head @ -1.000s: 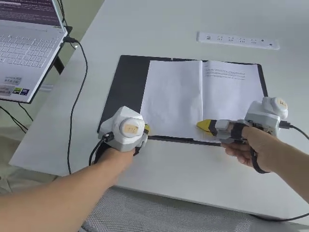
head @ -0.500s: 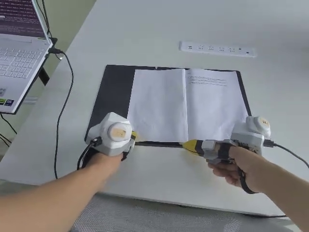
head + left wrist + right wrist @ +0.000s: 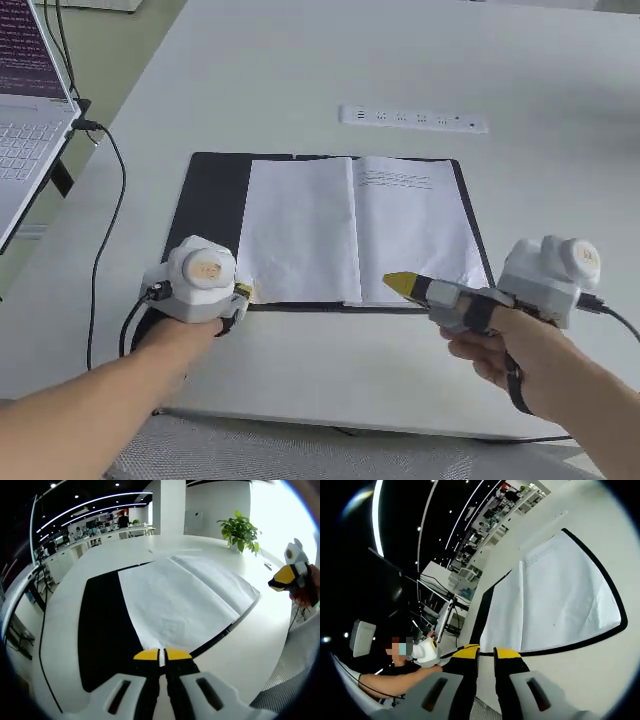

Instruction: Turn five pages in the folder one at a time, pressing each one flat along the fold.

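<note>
While the folder (image 3: 210,220) lies open and flat on the white desk (image 3: 560,180), both tools sit at its near edge, seemingly between page turns. Left tool (image 3: 243,292), clenched on nothing, is at the near left corner, probably to steady the black cover. Right tool (image 3: 400,284), tips almost together and empty, hovers over the right page (image 3: 415,230) just beside the fold (image 3: 352,230), well placed to press. Left gripper view shows tips meeting the left page (image 3: 165,605) corner, which the head view hides behind the tool's body.
</note>
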